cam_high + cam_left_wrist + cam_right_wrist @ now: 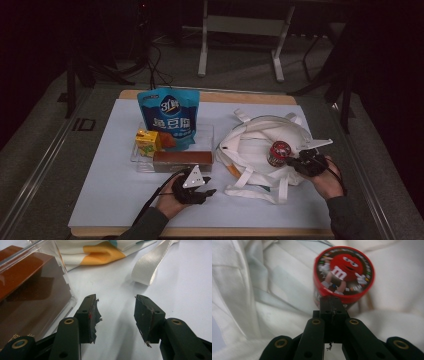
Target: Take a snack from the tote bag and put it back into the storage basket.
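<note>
A red M&M's can (278,152) sits on the white cloth tote bag (255,137) at the right of the table. My right gripper (292,161) is beside it, jaws shut flat together. In the right gripper view their tips (333,302) meet the lower edge of the can (344,270), whose lid tilts toward the camera; I cannot tell whether they pinch its rim. My left gripper (207,192) rests near the front edge with its jaws open (116,315) and nothing between them. It lies just right of a brown box (30,297).
A clear tray (137,162) holds a blue snack pouch (168,117), a yellow carton (148,141) and the brown box (182,161). The bag's white straps (147,267) trail over the pale table cover (115,190). Stands and cables lie beyond the table.
</note>
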